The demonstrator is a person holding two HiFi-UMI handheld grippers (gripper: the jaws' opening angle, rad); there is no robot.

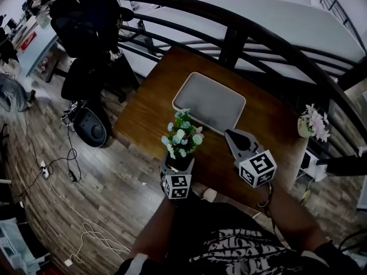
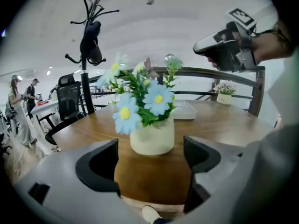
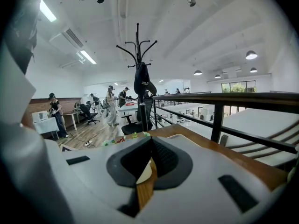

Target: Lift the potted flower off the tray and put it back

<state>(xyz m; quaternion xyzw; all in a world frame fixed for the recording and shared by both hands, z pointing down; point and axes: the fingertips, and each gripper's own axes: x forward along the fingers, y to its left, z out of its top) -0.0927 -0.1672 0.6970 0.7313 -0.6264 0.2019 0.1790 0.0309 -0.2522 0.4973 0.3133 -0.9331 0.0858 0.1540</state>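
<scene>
Left gripper view: left gripper [image 2: 150, 154] jaws wide apart, potted flower [image 2: 150, 135] upright just ahead of tips, on table [image 2: 224, 125], off tray [image 2: 185, 110]; right gripper [image 3: 150, 146] jaws together, nothing held.

The left gripper [image 2: 149, 161] and right gripper [image 3: 150, 158] have pale grey moulded shells with black jaw pads, finely ribbed on the right one; the left cube [image 1: 176, 186] and right cube [image 1: 257, 168] are white with black square markers; the person wears a black-and-white patterned garment [image 1: 229, 254].
</scene>
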